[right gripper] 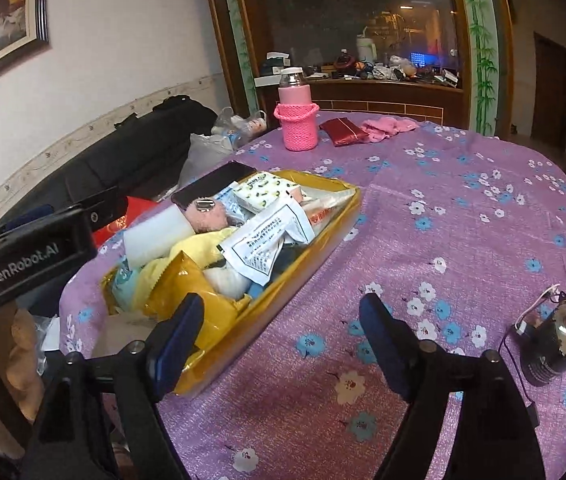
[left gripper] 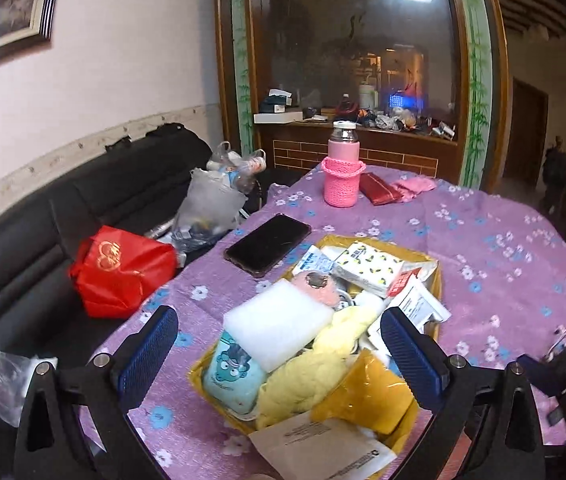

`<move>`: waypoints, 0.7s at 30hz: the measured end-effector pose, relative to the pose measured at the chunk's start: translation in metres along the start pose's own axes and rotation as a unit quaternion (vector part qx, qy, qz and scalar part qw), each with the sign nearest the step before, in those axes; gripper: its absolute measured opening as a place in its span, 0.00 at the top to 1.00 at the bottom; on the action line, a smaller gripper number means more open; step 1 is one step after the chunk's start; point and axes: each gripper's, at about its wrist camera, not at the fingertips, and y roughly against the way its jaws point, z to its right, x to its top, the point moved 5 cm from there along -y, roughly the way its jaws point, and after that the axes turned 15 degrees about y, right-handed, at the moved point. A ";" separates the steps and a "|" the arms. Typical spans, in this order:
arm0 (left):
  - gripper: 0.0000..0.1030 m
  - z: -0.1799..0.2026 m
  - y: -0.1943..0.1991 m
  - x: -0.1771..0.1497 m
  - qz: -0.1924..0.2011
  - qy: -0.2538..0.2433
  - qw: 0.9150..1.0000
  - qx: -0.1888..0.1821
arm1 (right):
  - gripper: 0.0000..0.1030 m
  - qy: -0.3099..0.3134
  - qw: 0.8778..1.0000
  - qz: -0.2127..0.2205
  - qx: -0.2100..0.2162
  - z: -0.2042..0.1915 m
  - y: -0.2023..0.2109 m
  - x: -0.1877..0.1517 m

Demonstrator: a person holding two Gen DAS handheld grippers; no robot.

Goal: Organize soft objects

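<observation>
Just above the near end of a yellow tray (left gripper: 435, 276), the left hand-held gripper (left gripper: 279, 354) hangs with its blue-padded jaws spread wide and nothing between them. That tray sits on the tabletop (left gripper: 503, 264), which is covered in a purple flowered cloth, and is heaped with soft things: a white foam block (left gripper: 279, 326), a yellow cloth (left gripper: 315, 364), a pale blue pouch with a cartoon face (left gripper: 233, 372), a lemon-print tissue pack (left gripper: 367, 266) and several paper sachets. A dark phone (left gripper: 267, 244) lies just beside the tray's far left corner. Farther back stand a bottle in a pink knitted sleeve (left gripper: 343, 174), a red wallet (left gripper: 379, 189) and a pink cloth (left gripper: 417, 186).

The right hand-held gripper (right gripper: 283, 344) is likewise released and empty, held over bare cloth with its left finger at the tray's right rim. To its right what looks like a small motor with wires (right gripper: 555, 344) rests on the tabletop, well apart from the tray.
</observation>
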 end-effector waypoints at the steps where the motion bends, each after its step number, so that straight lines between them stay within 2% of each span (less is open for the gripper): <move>1: 0.00 0.000 0.000 -0.001 0.000 -0.003 1.000 0.001 | 0.18 -0.001 1.000 -0.002 0.000 0.001 -0.002 -0.001; 21: 0.00 -0.010 -0.007 -0.010 -0.038 0.005 0.999 -0.014 | 0.18 0.015 1.000 -0.018 -0.008 -0.015 -0.004 -0.004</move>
